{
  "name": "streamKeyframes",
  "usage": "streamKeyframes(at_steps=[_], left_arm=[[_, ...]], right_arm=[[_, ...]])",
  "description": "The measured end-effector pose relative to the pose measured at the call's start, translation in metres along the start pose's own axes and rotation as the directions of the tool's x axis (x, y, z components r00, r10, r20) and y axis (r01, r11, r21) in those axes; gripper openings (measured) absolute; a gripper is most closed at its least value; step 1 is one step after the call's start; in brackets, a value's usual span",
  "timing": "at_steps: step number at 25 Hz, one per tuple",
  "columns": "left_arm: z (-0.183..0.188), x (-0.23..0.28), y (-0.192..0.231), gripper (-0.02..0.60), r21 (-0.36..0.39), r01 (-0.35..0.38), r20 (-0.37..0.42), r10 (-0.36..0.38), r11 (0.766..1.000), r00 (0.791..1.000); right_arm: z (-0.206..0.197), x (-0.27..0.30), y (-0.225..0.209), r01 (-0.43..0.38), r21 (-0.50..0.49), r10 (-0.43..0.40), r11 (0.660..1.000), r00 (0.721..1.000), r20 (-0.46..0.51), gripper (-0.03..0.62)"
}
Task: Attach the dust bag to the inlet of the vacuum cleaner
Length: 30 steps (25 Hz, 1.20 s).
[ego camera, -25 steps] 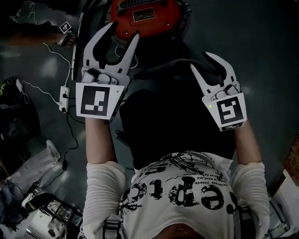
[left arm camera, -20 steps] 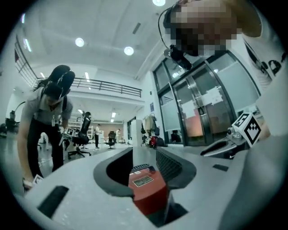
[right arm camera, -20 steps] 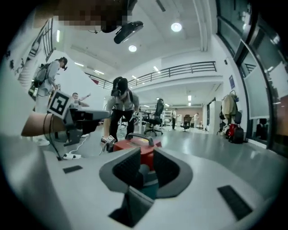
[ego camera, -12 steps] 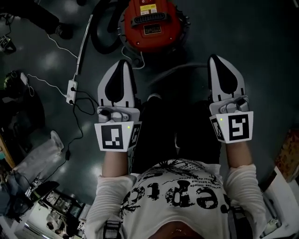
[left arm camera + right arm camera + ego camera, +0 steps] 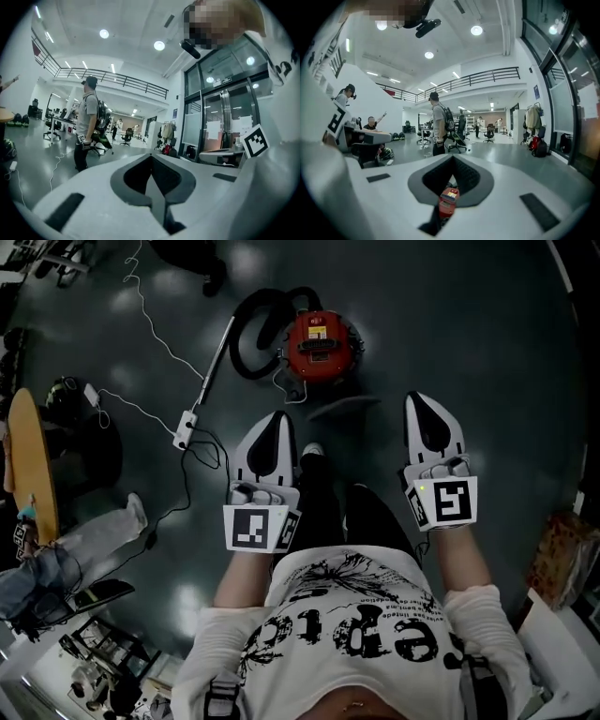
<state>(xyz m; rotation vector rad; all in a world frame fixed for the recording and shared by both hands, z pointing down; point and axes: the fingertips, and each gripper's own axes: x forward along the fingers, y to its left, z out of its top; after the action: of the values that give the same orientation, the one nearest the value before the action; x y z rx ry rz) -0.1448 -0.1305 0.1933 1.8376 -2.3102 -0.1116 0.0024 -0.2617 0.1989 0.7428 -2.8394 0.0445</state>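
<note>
Vacuum cleaner (image 5: 322, 345): shell noted as red plastic, smooth and glossy. Floor (image 5: 487, 324) around it recorded as dark, smooth and glossy; lamp glints are seen on it. Wand (image 5: 211, 371) left of the vacuum cleaner: pale, looks like metal. Left gripper (image 5: 278, 415) and right gripper (image 5: 424, 397), below the vacuum cleaner in the head view: white matt plastic; pads (image 5: 469, 176) dark, finely ribbed. Shirt (image 5: 356, 634): white printed cloth.

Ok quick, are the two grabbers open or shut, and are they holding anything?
Left gripper: jaws shut, holding nothing.
Right gripper: jaws shut, holding nothing; the red vacuum cleaner lies well apart from it.
</note>
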Motion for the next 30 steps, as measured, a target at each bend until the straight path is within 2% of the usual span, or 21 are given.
streamKeyframes(at_steps=[4,8,11,19,30], left_arm=[[0.066,-0.032,-0.033,0.005,0.023,-0.009,0.030,0.008,1.000,1.000],[0.097,-0.053,-0.063,0.005,0.068,-0.007,0.043,0.004,0.998,0.999],[0.106,-0.072,-0.083,0.005,0.083,-0.005,0.057,0.000,0.997,0.998],[0.115,-0.101,-0.119,0.005,0.171,-0.004,0.112,-0.015,0.985,0.994],[0.126,-0.115,-0.131,0.005,0.185,-0.037,0.131,0.012,0.982,0.991]], right_arm=[[0.064,-0.046,0.008,0.009,-0.040,-0.009,0.999,1.000,0.007,0.002],[0.087,-0.082,0.012,0.026,-0.029,-0.026,0.999,1.000,0.016,0.002],[0.091,-0.110,0.019,0.026,-0.012,-0.026,1.000,0.999,0.026,0.002],[0.105,-0.155,0.026,0.015,-0.044,-0.012,0.999,0.997,0.080,0.002],[0.116,-0.168,0.026,-0.010,-0.060,0.016,0.998,0.993,0.114,0.002]])
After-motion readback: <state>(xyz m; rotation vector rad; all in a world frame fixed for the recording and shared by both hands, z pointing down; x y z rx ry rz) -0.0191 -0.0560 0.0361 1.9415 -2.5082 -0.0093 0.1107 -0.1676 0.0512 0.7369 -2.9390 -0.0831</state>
